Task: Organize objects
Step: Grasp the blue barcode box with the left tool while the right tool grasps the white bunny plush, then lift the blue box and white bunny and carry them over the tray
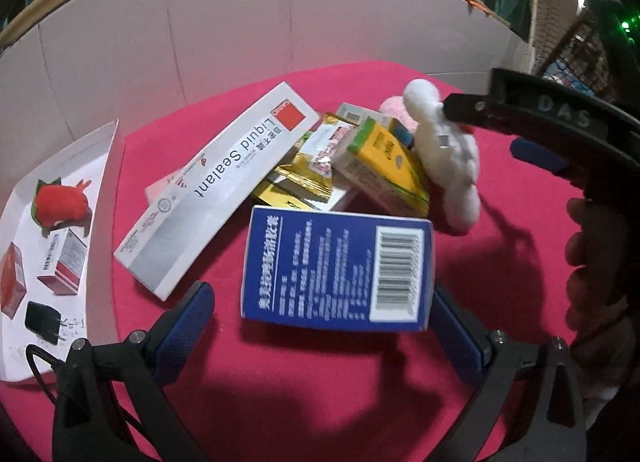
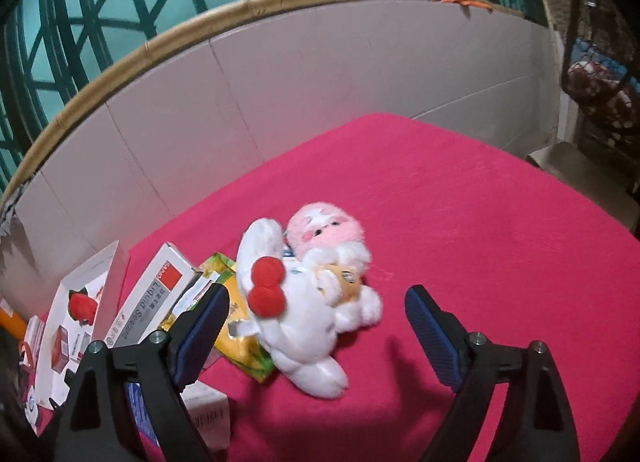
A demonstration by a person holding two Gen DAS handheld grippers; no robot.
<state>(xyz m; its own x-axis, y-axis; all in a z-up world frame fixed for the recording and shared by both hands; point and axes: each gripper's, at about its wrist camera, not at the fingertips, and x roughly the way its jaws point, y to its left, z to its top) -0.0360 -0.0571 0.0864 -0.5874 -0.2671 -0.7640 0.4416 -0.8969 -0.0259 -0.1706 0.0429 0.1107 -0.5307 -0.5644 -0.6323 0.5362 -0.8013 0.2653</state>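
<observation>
Both tongs stand open: left tongs [image 1: 320, 322] straddle a blue box [image 1: 336, 270] on the pink surface [image 2: 480, 222], right tongs [image 2: 316, 326] frame a white plush toy [image 2: 312, 314] beside piled boxes.

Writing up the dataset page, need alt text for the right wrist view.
An open right gripper hovers over a white-and-pink plush toy with a red bow, lying on a pink tablecloth. Left of the toy sit a yellow box and a Liquid Sealant box, with a grey panel wall behind.
</observation>
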